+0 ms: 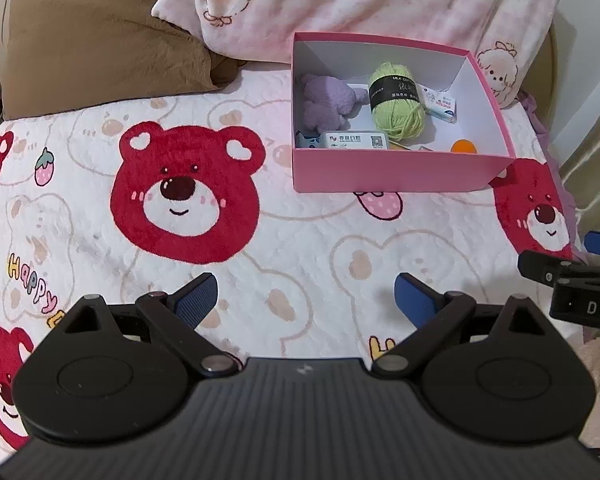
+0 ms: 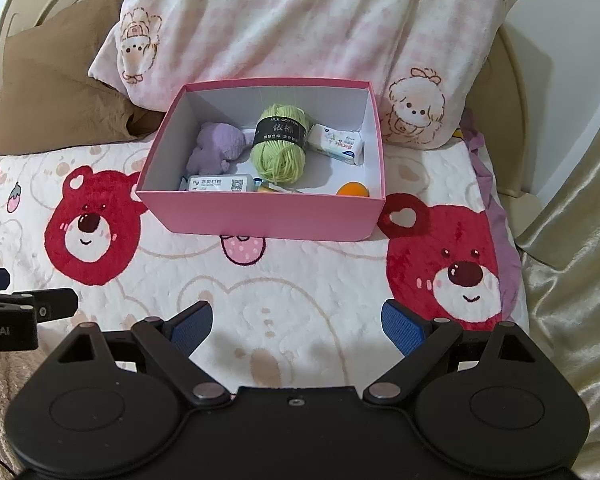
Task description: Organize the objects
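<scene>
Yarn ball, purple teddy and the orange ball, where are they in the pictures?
yarn ball (image 2: 278,148): right wrist view, on its black label band.
purple teddy (image 2: 216,152): right wrist view, on its fuzzy body.
orange ball (image 1: 463,147): left wrist view, on the top part showing above the box wall.

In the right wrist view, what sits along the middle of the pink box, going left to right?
Fuzzy lilac plush toy → light green yarn ball with a black label band → white rectangular tissue pack, all inside the pink cardboard box.
</scene>
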`<action>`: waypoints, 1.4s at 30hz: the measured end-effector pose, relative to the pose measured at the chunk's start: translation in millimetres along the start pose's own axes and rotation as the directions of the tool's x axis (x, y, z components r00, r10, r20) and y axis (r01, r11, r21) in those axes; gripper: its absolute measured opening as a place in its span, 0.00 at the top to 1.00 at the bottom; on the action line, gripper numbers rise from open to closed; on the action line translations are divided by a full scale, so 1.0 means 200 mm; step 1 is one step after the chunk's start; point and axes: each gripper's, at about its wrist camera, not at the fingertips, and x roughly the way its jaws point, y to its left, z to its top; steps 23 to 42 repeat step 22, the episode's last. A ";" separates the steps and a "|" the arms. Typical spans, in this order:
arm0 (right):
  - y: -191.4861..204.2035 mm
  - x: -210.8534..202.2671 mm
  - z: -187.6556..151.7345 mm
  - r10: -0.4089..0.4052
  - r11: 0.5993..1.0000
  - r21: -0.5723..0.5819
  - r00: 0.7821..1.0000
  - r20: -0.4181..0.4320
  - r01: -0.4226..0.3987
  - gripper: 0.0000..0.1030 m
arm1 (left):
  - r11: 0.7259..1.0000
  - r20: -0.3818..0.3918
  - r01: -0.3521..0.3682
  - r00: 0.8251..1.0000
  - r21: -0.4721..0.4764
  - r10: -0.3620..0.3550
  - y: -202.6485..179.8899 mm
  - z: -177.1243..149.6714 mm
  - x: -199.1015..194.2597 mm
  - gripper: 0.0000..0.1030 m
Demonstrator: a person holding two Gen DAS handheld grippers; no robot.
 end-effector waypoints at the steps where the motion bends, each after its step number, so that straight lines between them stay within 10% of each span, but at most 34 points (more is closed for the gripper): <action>1: 0.00 0.00 0.00 0.000 1.000 0.000 1.000 -0.001 0.000 0.09 | 1.000 -0.003 -0.001 1.000 -0.001 0.001 0.00 0.00 0.00 0.05; 42: -0.01 0.01 -0.01 -0.008 1.000 -0.001 1.000 -0.016 0.008 0.09 | 0.999 -0.006 -0.036 0.999 0.010 0.036 -0.01 0.00 0.01 0.01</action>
